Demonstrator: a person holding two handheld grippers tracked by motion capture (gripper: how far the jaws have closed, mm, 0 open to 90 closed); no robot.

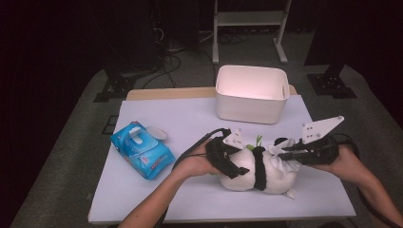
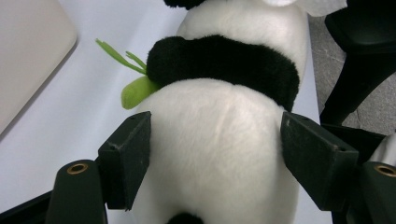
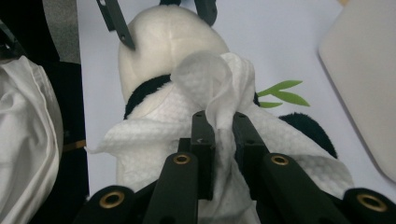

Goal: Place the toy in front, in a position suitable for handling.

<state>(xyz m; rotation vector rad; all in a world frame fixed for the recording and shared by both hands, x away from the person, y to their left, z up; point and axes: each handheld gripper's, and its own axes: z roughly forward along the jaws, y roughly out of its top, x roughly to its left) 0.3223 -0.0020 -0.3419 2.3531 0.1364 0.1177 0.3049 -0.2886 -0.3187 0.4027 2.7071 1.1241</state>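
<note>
- Panda plush [image 1: 259, 172] lying on its side on the counter [image 1: 199, 123].
- Left tongs [image 2: 215, 154] squeezing its white body.
- Right tongs [image 3: 219, 140] pinching a wipe [image 3: 210, 88] draped over it.

Wet wipe [image 3: 219, 93] draped over panda's [image 1: 259, 173] head end, face hidden. Panda's lower body cut off by bottom edge in left gripper view. Print on blue wipes pack [image 1: 142, 149] too small to read. Bin [image 1: 252, 97] inside washed out.
</note>
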